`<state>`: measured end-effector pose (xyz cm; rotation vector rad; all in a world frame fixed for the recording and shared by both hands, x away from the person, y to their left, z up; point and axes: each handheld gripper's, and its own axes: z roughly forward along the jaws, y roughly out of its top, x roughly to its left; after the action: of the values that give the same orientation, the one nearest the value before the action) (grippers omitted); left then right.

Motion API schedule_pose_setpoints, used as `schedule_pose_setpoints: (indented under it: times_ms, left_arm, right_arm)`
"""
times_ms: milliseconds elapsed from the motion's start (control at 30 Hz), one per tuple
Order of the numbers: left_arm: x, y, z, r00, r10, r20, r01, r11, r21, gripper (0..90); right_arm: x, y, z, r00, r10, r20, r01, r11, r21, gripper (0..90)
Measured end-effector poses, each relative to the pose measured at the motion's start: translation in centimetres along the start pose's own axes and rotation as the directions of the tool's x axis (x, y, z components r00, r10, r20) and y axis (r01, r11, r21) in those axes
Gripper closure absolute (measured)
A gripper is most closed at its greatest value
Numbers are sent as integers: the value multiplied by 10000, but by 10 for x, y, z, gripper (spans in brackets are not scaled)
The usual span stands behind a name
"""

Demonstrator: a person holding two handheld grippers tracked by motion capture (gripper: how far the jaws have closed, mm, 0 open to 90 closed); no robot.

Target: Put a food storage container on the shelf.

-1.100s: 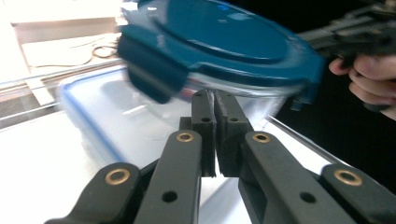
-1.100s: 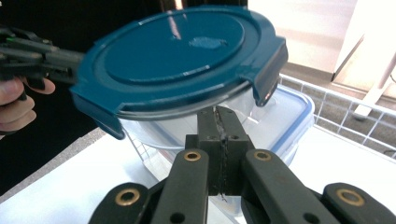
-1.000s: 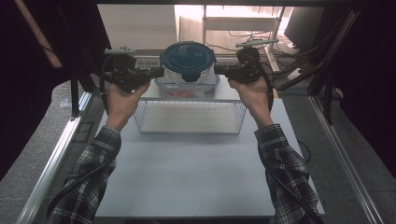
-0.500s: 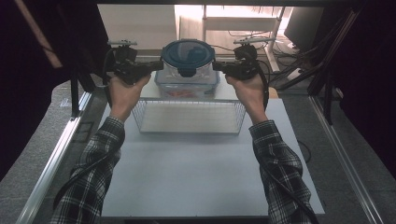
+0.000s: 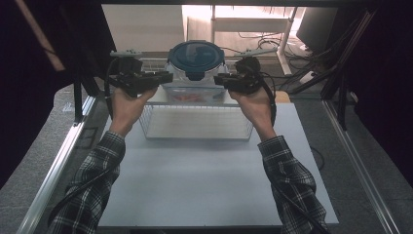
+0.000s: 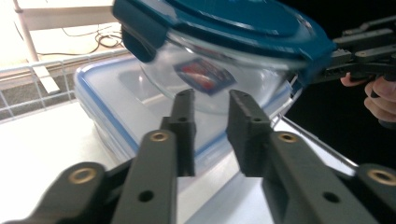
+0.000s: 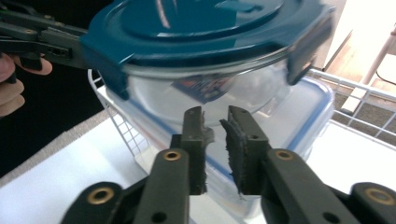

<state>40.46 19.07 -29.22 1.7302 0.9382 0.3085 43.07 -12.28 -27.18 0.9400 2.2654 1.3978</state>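
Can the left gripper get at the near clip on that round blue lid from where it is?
Probably yes: the left gripper, jaws just opened and empty, sits just below the round glass container; nothing blocks the lid clip.

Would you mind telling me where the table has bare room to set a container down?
The white tabletop is bare between the forearms, in front of the wire basket. It is crowded behind, where the blue-lidded round glass container tops a rectangular plastic box.
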Motion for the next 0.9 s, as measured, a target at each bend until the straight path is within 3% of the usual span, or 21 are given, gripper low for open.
schedule_pose_setpoints:
  times_ms: [167, 233, 500, 900]
  left_arm:
    - [-6, -4, -1, 9999, 116, 62, -116, 9999, 108, 562]
    - [-11, -9, -1, 9994, 178, 303, -184, 9997, 182, 509]
    - [-18, -31, -2, 9987, 411, 288, -419, 9987, 284, 322]
    - [-25, -64, -7, 9977, 613, 279, -632, 9952, 745, 179]
  right_arm:
    - [4, -4, -1, 10000, -20, -21, 20, 10000, -2, 625]
    - [4, -7, -3, 9999, 44, -99, -45, 10000, -10, 570]
    - [13, -20, -8, 9992, -35, -410, 35, 10000, -18, 394]
    - [30, -49, -11, 9945, -657, -816, 675, 9975, 194, 228]
